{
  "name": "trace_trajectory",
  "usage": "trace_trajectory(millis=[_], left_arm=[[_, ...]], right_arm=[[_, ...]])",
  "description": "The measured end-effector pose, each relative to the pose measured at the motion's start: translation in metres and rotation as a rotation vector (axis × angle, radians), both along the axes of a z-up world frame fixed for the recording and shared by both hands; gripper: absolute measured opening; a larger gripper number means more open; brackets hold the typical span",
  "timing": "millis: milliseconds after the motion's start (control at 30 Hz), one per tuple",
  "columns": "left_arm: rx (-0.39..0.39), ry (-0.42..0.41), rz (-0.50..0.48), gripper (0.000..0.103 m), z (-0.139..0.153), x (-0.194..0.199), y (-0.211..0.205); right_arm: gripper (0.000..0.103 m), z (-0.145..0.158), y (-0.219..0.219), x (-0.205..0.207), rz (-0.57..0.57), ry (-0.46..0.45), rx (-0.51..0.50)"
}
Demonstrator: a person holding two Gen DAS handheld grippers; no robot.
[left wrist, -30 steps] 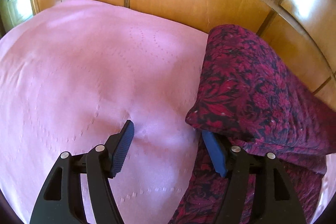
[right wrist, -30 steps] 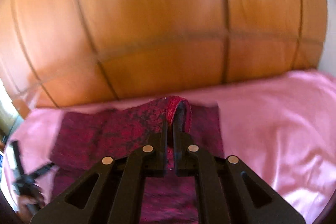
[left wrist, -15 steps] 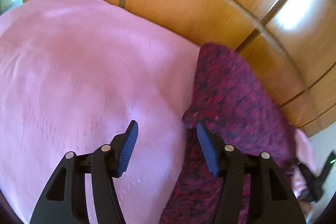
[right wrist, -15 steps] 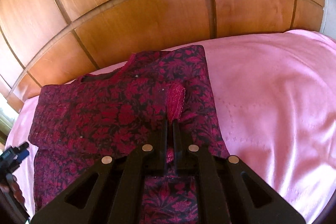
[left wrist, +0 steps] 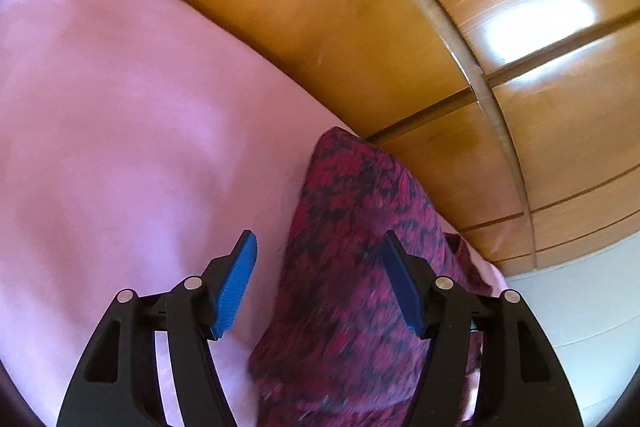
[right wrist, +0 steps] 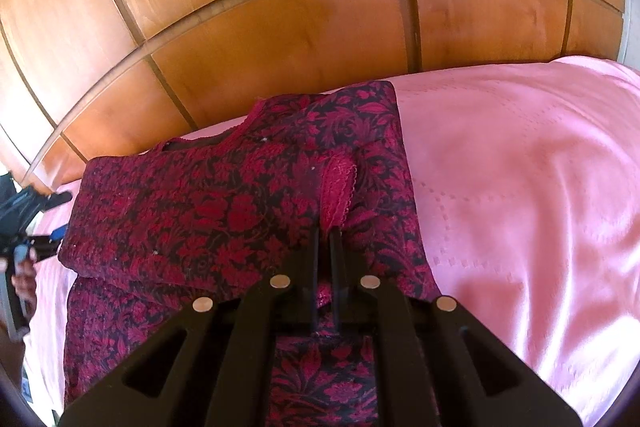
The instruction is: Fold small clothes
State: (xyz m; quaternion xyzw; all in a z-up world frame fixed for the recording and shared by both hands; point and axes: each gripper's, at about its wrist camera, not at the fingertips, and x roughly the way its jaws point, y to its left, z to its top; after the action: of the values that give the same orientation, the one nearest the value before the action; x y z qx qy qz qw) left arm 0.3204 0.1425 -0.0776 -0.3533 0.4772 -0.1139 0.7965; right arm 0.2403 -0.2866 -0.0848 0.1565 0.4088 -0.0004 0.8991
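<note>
Since the earlier frame, my right gripper (right wrist: 325,227) has come down and laid the folded flap onto the maroon floral garment (right wrist: 224,211), while my left gripper (left wrist: 316,283) has swung across so more of the cloth now sits between its blue pads (left wrist: 236,281).

That garment lies on a pink bedspread (right wrist: 520,195), its far edge up against a wooden headboard (right wrist: 280,27). Its top part is folded over the lower part.

My right gripper is clamped shut on a lace-trimmed edge (right wrist: 339,187) of the cloth, which sticks up just past the fingertips. My left gripper's jaws are opening; blurred cloth lies between them, but the pads do not press on it, so it holds nothing.

Risks, as I judge them: if I lift the right gripper away without first releasing, the trim would drag the flap back up and undo the fold. The satin-like bedspread looks slippery, so a sideways pull could slide the whole garment out of square. My left pads could also snag the near corner and bunch it.

No containers are visible, so nothing is held in one.
</note>
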Motion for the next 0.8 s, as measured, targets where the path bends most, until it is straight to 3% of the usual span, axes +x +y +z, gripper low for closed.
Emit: trace_trajectory(millis=[100, 133, 167, 233, 267, 333, 467, 600, 667, 733, 767, 800], left_arm=[[-0.058, 0.024, -0.007, 0.063, -0.010, 0.016, -0.003], [-0.074, 0.027, -0.003, 0.055, -0.011, 0.018, -0.003], [-0.079, 0.022, 0.008, 0.038, -0.011, 0.019, -0.003], [-0.024, -0.055, 0.028, 0.024, 0.002, 0.008, -0.005], [-0.004, -0.083, 0.027, 0.022, 0.007, 0.003, -0.007], [0.078, -0.138, 0.024, 0.020, 0.017, -0.014, -0.014], [0.360, -0.080, -0.020, 0.019, 0.000, -0.019, -0.043], [0.492, -0.055, -0.030, 0.022, 0.001, -0.015, -0.061], [0.522, -0.057, -0.001, 0.034, 0.011, -0.017, -0.060], [0.548, -0.127, 0.026, 0.035, 0.030, -0.030, -0.061], [0.560, -0.162, 0.027, 0.035, 0.037, -0.036, -0.060], [0.577, -0.210, 0.026, 0.035, 0.044, -0.042, -0.065]], right_arm=[[0.005, 0.000, 0.001, 0.000, 0.000, -0.001, -0.001], [0.005, 0.000, 0.001, 0.000, 0.000, -0.001, -0.002], [0.005, 0.001, 0.001, 0.000, 0.002, -0.001, -0.006], [0.004, 0.007, 0.004, -0.002, 0.005, -0.013, -0.045], [0.004, 0.010, 0.007, -0.003, 0.007, -0.023, -0.064], [0.003, 0.019, 0.012, -0.011, 0.018, -0.048, -0.116], [0.003, 0.014, 0.017, -0.020, 0.012, -0.011, -0.218], [0.004, -0.005, 0.015, -0.012, -0.008, 0.036, -0.203], [0.005, -0.003, 0.015, -0.011, -0.012, 0.045, -0.202], [0.007, 0.000, 0.012, -0.012, -0.013, 0.048, -0.180], [0.016, 0.003, 0.010, -0.013, -0.018, 0.049, -0.167], [0.037, 0.009, 0.006, -0.017, -0.039, 0.043, -0.163]])
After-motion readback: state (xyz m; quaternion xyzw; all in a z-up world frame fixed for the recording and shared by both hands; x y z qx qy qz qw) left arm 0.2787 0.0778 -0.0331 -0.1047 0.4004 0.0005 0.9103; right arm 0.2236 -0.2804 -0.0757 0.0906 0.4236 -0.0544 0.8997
